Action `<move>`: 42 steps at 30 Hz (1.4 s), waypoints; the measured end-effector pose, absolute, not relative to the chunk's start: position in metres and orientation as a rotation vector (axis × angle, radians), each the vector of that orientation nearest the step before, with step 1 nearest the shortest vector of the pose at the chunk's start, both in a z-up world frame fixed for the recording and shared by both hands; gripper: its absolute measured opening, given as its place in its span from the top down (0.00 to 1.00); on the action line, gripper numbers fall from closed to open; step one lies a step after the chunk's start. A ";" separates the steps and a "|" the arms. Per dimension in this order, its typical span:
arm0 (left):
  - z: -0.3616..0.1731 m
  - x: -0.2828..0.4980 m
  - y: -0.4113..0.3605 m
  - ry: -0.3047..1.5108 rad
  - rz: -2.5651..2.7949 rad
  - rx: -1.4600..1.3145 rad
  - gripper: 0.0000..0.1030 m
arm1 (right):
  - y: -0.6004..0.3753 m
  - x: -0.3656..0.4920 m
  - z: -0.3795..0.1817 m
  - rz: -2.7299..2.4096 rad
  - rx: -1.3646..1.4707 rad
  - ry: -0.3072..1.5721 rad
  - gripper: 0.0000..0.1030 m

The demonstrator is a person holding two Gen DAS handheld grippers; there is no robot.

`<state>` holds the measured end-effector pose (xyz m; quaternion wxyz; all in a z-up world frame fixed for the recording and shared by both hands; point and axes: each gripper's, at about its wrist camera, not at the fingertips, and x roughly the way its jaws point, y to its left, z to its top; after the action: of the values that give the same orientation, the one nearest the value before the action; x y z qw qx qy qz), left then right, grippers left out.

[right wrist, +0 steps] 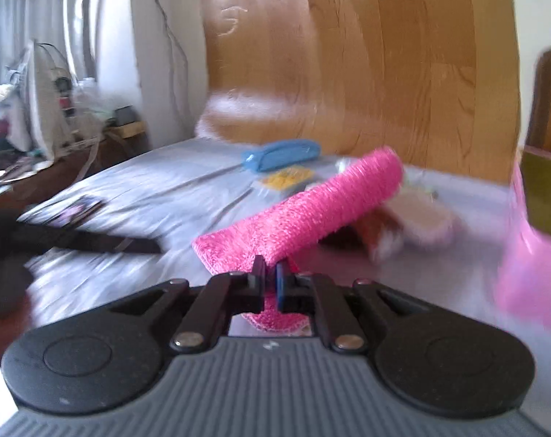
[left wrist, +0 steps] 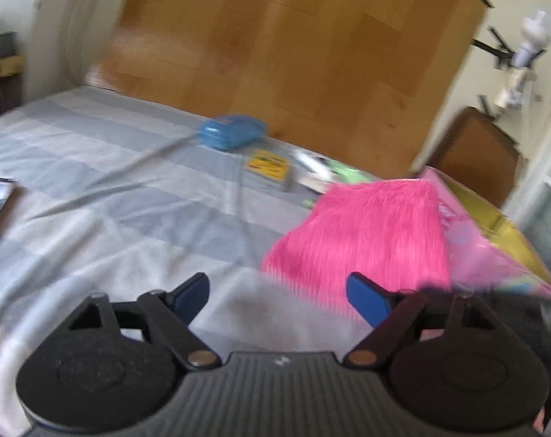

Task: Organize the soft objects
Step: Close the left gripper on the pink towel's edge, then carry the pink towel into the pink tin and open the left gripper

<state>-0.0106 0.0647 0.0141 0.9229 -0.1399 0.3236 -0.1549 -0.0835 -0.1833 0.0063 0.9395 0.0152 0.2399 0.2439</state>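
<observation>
On the bed sheet (left wrist: 93, 167) lie one pink fluffy cloth (right wrist: 311, 207), one blue case (left wrist: 231, 133) near the far edge by the wooden headboard (left wrist: 293, 54), and one yellow card box (left wrist: 268, 169). One pink-and-gold box (left wrist: 494, 240) sits at the right edge. Two grippers show, one per view.

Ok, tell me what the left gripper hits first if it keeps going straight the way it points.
Probably the striped bedsheet: the open left gripper points down at bare sheet. The pink fuzzy cloth lies just right of that line; blur makes the margin unclear.
</observation>
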 end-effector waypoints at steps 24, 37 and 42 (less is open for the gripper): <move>0.056 0.001 -0.088 0.730 -0.775 -0.141 0.58 | -0.212 -0.110 0.012 0.401 -0.067 0.391 0.81; 0.077 0.063 -0.237 0.562 -0.969 -0.154 0.48 | -0.339 -0.063 0.027 -0.131 -0.198 0.173 0.77; 0.066 0.075 -0.235 0.590 -0.871 -0.157 0.45 | -0.385 -0.047 0.024 -0.296 -0.136 0.253 0.57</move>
<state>0.0751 -0.2353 0.0662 0.8619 -0.0751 0.2811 -0.4152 -0.0467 -0.3853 0.0241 0.9788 -0.0675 0.1258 -0.1471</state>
